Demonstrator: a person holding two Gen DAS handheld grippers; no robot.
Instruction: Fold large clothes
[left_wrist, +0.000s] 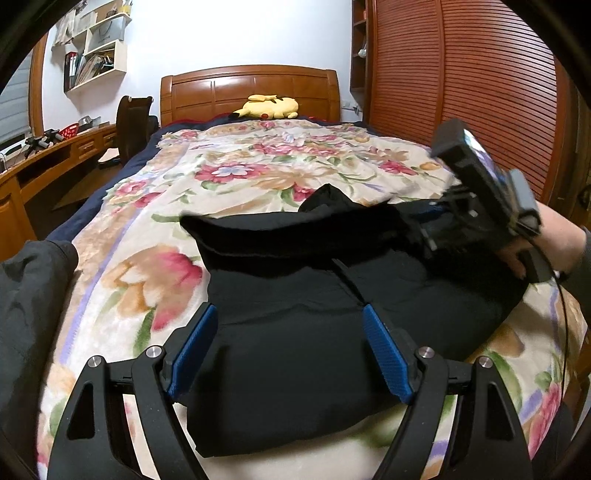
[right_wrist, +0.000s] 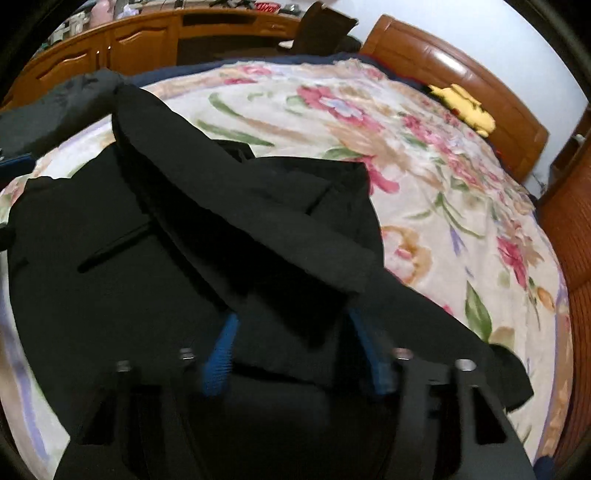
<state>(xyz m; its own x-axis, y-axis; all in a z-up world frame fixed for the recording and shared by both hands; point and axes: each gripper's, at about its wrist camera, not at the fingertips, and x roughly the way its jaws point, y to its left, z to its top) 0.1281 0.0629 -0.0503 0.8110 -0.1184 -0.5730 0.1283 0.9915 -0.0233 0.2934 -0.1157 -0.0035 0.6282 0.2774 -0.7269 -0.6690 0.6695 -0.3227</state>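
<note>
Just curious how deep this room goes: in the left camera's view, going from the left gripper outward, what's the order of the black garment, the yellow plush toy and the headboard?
1. Black garment, between the left gripper's open fingers.
2. Yellow plush toy, at the bed's far end.
3. Headboard, just behind the toy.

Dim indoor light, heavy fisheye edge warping, motion blur in right-wrist view.

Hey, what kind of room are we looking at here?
Most likely a bedroom: a bed with a glossy wooden headboard and a floral blanket, a yellow plush toy lying by the headboard, and a louvred wooden wardrobe alongside. A black garment lies spread on the blanket.
</note>
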